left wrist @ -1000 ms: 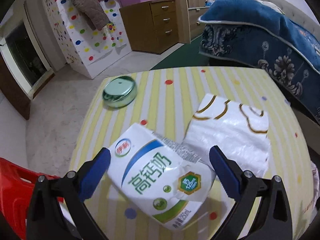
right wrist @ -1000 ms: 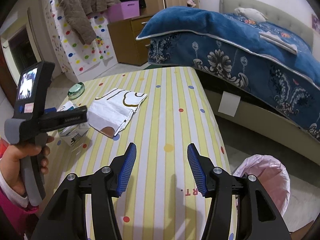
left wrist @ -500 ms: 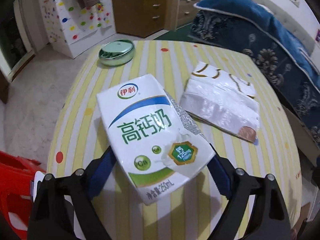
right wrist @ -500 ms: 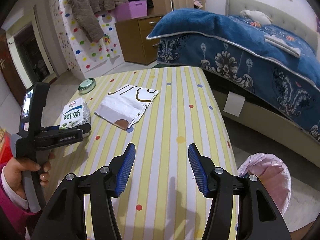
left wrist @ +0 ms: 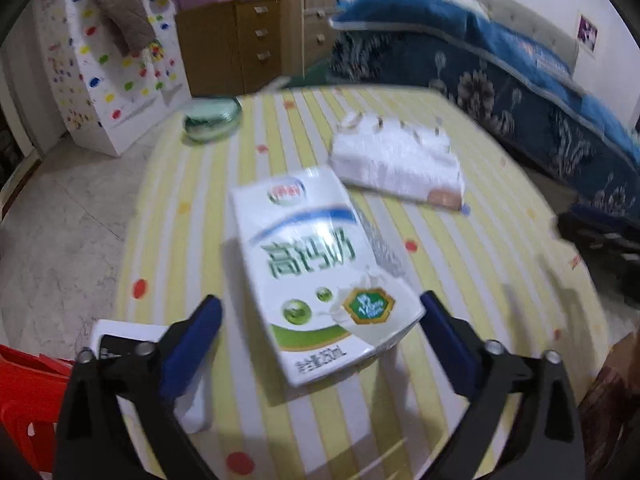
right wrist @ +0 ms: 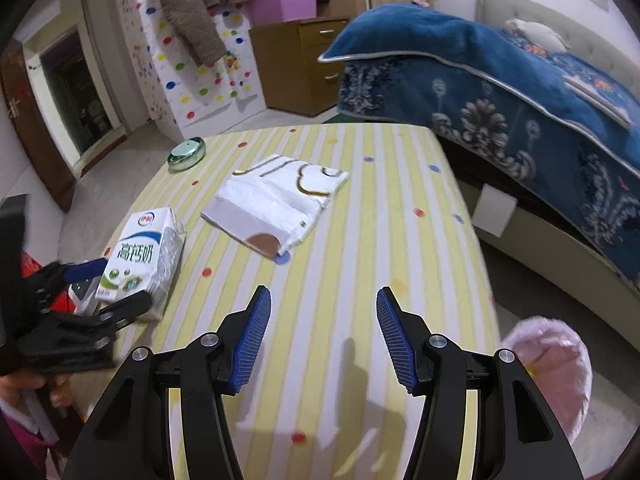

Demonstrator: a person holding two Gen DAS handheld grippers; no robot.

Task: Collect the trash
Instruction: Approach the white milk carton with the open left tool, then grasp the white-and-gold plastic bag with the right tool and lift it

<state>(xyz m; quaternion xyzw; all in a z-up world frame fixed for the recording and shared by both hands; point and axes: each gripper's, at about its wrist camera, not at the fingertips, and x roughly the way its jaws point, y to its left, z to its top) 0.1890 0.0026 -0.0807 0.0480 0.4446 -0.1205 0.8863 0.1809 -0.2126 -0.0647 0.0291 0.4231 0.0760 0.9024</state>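
Change: left tool [left wrist: 320, 316] has just reopened to full width after a brief pinch; milk carton [left wrist: 316, 264] between its jaws, unclamped.
Meaning: pickup likely still ahead.
Right tool [right wrist: 322, 332]: half open, empty.
Carton: glossy, dented paperboard, lying on striped tabletop [right wrist: 360, 240].
Wrapper [left wrist: 396, 164]: crinkled white plastic, at carton's 1 o'clock.

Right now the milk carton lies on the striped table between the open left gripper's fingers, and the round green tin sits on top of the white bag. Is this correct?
Not quite. The round green tin sits on the striped table apart from the white bag, as the right wrist view shows. The milk carton does lie between the open left gripper.
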